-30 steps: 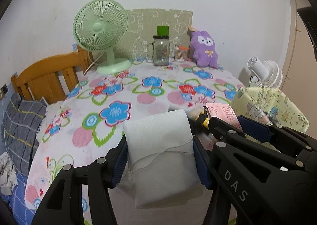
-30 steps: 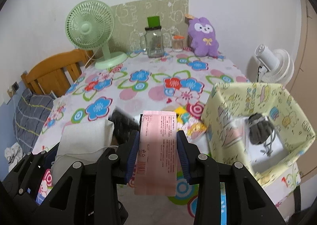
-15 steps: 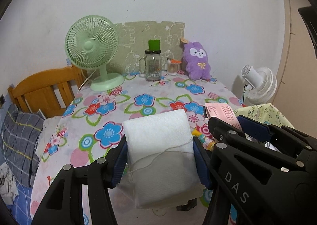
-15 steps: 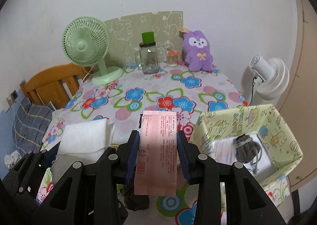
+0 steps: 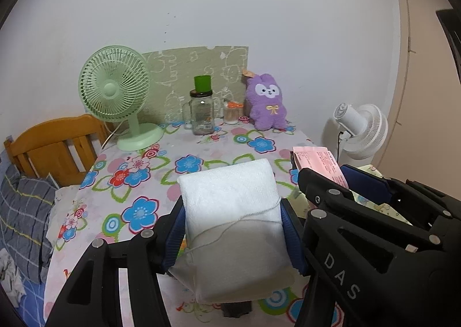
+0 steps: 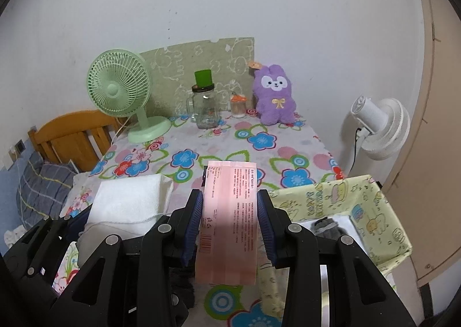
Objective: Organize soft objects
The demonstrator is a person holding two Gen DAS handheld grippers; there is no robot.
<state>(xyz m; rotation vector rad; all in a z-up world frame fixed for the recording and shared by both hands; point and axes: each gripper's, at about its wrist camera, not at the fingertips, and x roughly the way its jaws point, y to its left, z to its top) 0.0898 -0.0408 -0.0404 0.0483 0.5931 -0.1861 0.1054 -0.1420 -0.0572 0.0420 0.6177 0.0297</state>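
The left gripper (image 5: 232,229) pinches a white pad (image 5: 233,229) between its blue pads, holding it above the near edge of the desk (image 5: 201,154). A loose thread loops across the pad's front. The right gripper (image 6: 229,223) is clamped on a pink packet (image 6: 229,220), which stands upright between its fingers; in the left view this packet shows at 3 o'clock of the pad. In the right view a yellow bin (image 6: 371,212) sits at 3 o'clock of the packet, at the desk's near right corner, with a grey bundle (image 6: 327,227) inside. At 12 o'clock, against the wall, stand a green fan (image 5: 115,88), a glass jar (image 5: 201,112) with a green cup on its lid, and a purple plush (image 5: 268,102). A white fan (image 5: 360,131) stands beyond the desk at 2 o'clock.
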